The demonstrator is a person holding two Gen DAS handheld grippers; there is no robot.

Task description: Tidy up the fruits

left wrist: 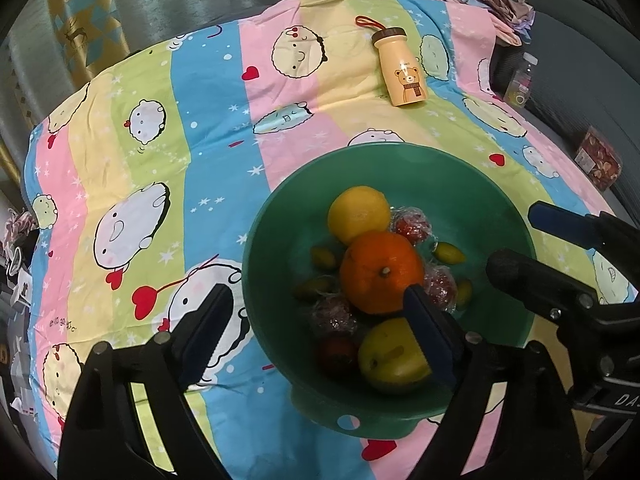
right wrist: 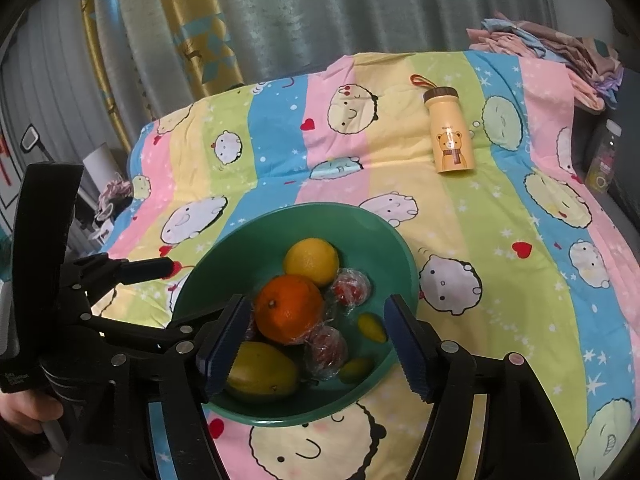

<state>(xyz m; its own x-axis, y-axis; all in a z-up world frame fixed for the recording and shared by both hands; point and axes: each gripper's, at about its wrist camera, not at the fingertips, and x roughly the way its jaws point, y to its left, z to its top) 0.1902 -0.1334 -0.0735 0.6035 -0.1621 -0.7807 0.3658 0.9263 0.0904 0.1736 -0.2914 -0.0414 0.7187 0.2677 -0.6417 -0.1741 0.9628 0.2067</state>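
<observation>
- The green bowl (right wrist: 400,248) sat on the cartoon-print cloth (left wrist: 208,128), every fruit heaped inside it, so the gathering looked finished.
- The right gripper (right wrist: 316,344) hung over the bowl, fingers (right wrist: 224,340) spread and empty, the orange (right wrist: 289,307) just ahead between them.
- The left gripper (left wrist: 316,332) was released too, its fingers straddling the bowl's near-left rim, one over the green mango (left wrist: 390,356).
- A bear-print bottle (right wrist: 450,136) lay well beyond both, likely left aside as not fruit.
</observation>
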